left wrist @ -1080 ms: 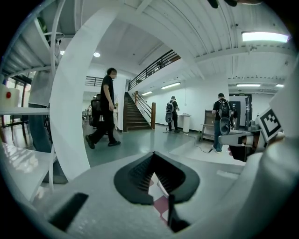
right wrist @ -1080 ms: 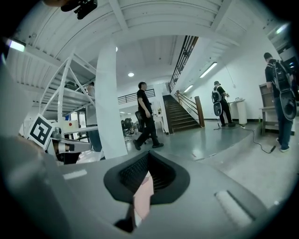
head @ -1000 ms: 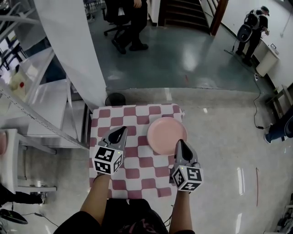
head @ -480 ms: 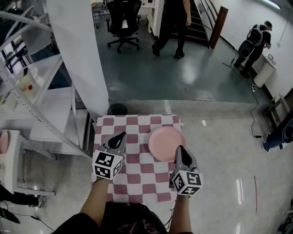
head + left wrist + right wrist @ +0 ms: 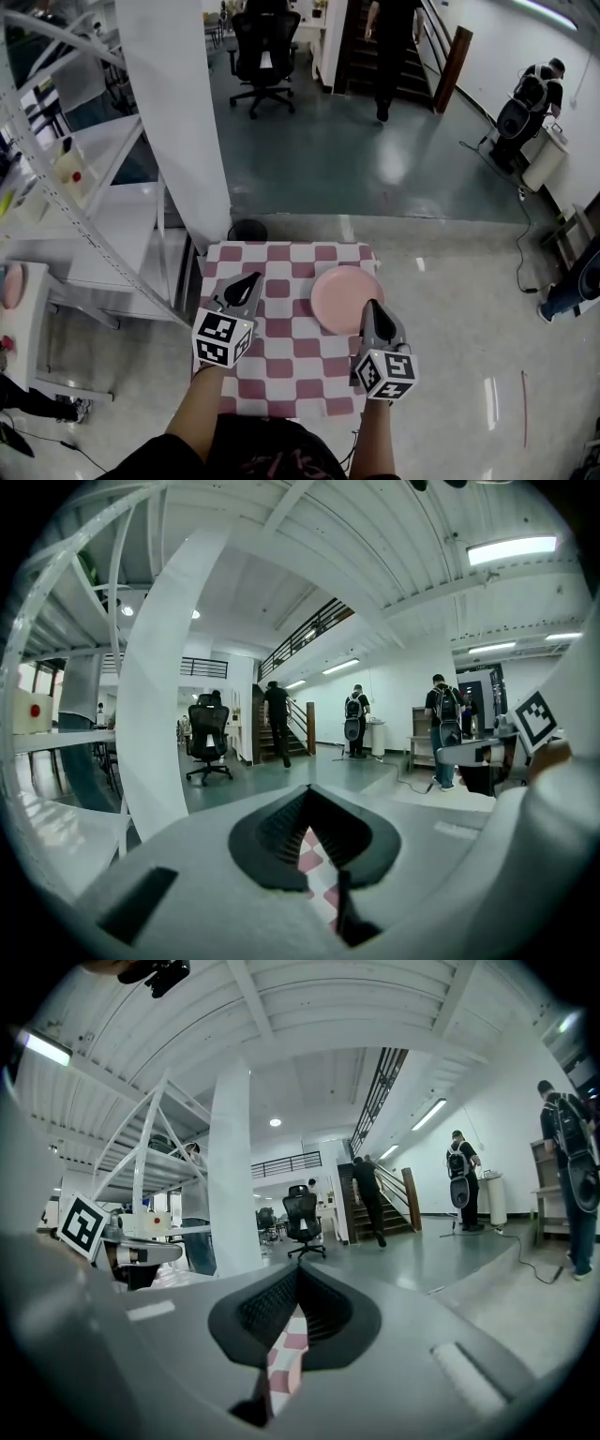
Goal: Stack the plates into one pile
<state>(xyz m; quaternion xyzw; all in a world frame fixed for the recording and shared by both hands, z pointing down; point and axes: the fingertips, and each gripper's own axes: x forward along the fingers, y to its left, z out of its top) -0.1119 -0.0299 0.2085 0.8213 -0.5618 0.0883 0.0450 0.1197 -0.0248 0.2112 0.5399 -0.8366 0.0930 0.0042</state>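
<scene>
The left claw [image 5: 307,797] is closed: its two dark ribbed pads meet at the tip and nothing is between them. Only a bit of the red and white checked cloth [image 5: 309,847] shows through the gap lower down. The right claw [image 5: 297,1277] is the same, jaws together and empty.

In the head view both claws hang over the near half of the worktop [image 5: 281,389] and point away from the person, with the arms drawn in close to the body. This looks like a posture of rest and not of reaching, since neither claw is open for a grasp.

The tip of the right claw lies at the near rim of the pink plate [image 5: 341,295]. From so steep above, one cannot tell whether it touches the rim or hovers over it. The left claw is well apart from the plate, over bare cloth.

The plate sits on the far right part of the worktop. Only one pink disc is visible, so it may be a single plate or a pile already made; the view does not settle this. No other plate lies on the cloth, so probably little of the task remains.

Beyond the worktop stand a white pillar [image 5: 178,122] and an office chair [image 5: 265,58], and a person [image 5: 389,42] walks near the stairs.
</scene>
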